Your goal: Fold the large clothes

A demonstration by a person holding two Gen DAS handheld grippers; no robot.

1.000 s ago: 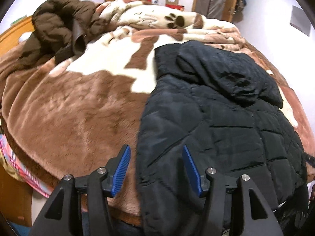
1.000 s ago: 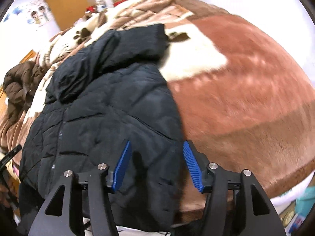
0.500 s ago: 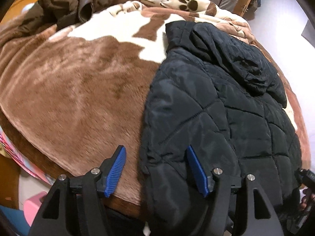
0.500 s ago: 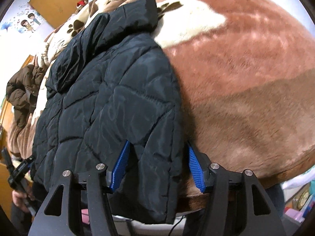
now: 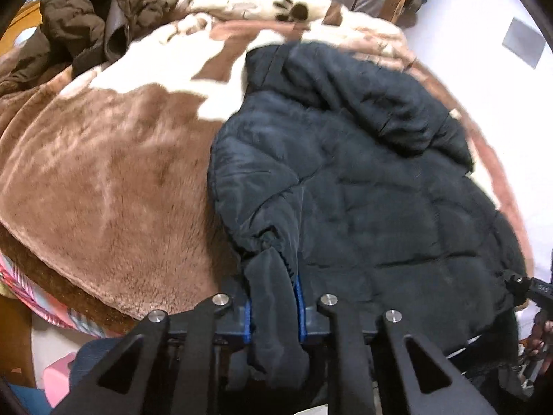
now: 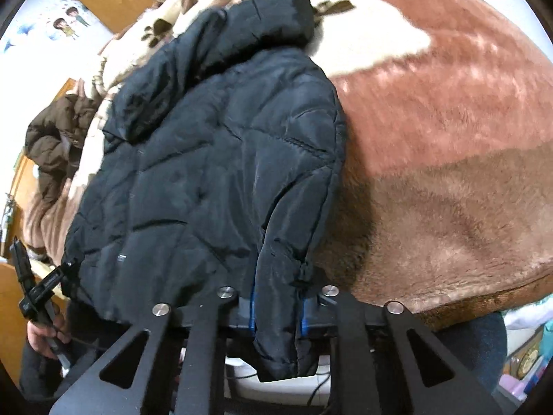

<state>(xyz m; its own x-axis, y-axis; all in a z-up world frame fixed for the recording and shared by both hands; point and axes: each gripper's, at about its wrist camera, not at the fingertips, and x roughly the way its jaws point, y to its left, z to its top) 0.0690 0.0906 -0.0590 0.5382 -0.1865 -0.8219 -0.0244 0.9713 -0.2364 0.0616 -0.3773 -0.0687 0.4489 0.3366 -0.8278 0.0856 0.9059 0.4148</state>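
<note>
Left gripper (image 5: pixel 273 311) clamped on black puffer jacket (image 5: pixel 345 180) hem, over brown-and-white plush blanket (image 5: pixel 103 173)

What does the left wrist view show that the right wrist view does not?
Only the left wrist view: the left gripper shut on the black jacket, and pink striped fabric. Only the right: the right gripper shut on the jacket's other corner, and a cartoon wall picture. Both: the brown coat and fleece blanket.
</note>
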